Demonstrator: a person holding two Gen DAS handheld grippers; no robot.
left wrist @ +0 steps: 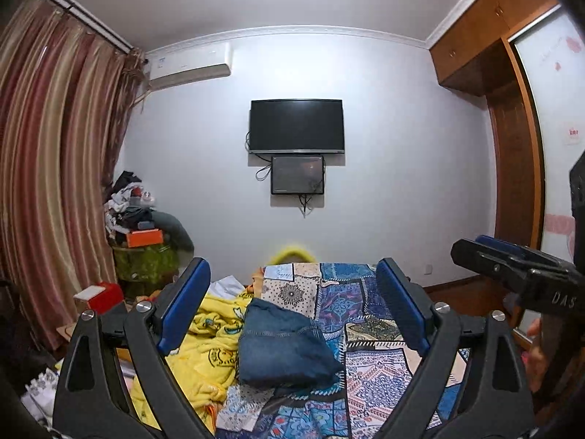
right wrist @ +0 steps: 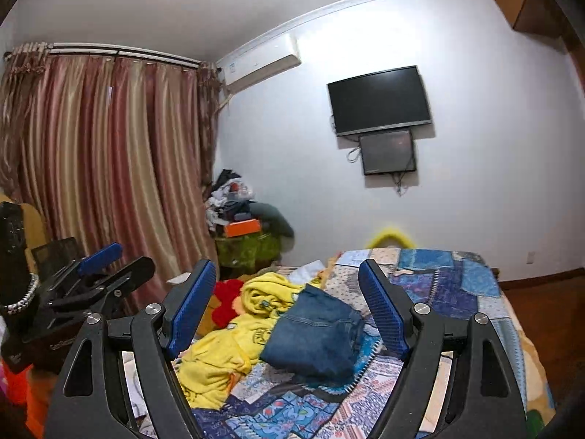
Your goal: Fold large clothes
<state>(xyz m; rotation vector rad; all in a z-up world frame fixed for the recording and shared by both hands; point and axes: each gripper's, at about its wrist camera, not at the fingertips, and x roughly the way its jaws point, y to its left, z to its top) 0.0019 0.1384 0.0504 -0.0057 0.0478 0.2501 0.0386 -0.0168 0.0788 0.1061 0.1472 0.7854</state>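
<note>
Left gripper (left wrist: 292,307): jaws spread wide, nothing between them.
Right gripper (right wrist: 285,303): jaws released, empty.
Folded jeans (left wrist: 285,344): ahead between the jaws, lying on the patchwork bedspread (left wrist: 373,366).
Yellow blanket (right wrist: 234,340): rumpled, left of the jeans, touching them.
TV (left wrist: 297,125): on the far wall.

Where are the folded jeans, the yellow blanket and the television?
folded jeans (left wrist: 285,347): left wrist view, middle of the denim.
yellow blanket (right wrist: 219,358): right wrist view, its front fold.
television (left wrist: 296,125): left wrist view, centre of the dark screen.
</note>
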